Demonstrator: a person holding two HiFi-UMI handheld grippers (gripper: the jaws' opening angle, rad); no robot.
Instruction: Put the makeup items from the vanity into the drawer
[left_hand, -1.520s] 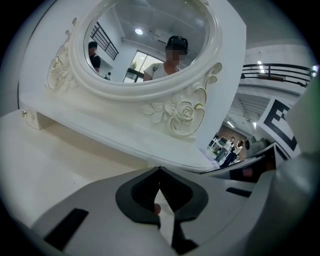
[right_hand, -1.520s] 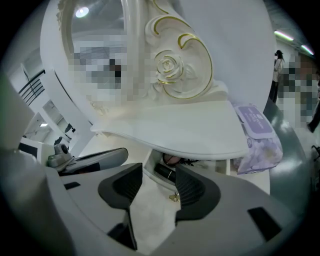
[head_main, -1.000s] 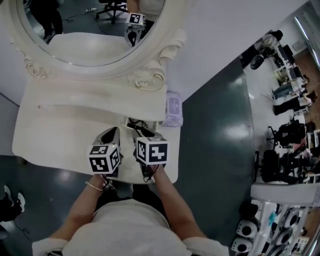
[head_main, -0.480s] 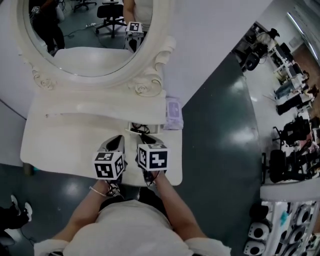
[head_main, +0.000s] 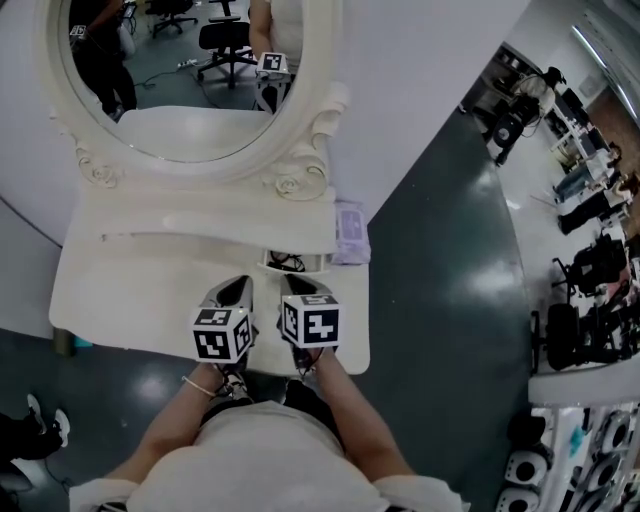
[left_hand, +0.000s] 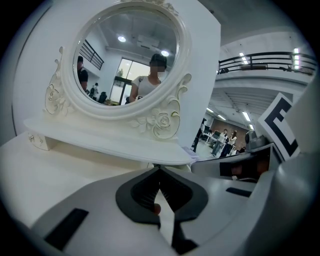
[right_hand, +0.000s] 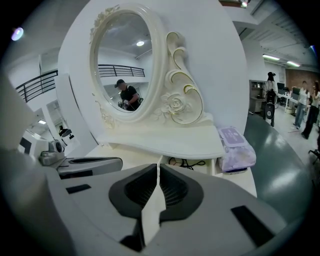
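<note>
The white vanity (head_main: 150, 290) has a small drawer (head_main: 296, 262) standing open under its shelf, right of centre, with black corded items (right_hand: 192, 162) inside. A purple pack of wipes (head_main: 350, 232) lies on the top at the right edge, next to the drawer. My left gripper (head_main: 238, 290) hovers over the top just left of the drawer, its jaws together and empty. Directly in front of the drawer is my right gripper (head_main: 297, 287). Its jaws are closing to a thin slit (right_hand: 158, 172) with nothing between them.
A large oval mirror (head_main: 190, 80) in a carved white frame stands at the back of the vanity. Behind it is a white wall, and dark floor (head_main: 440, 260) lies to the right. Office chairs and desks stand far off on the right.
Both grippers have drawn back slightly toward the vanity's front edge. The head view has shifted a little, so the vanity now sits lower in it.
</note>
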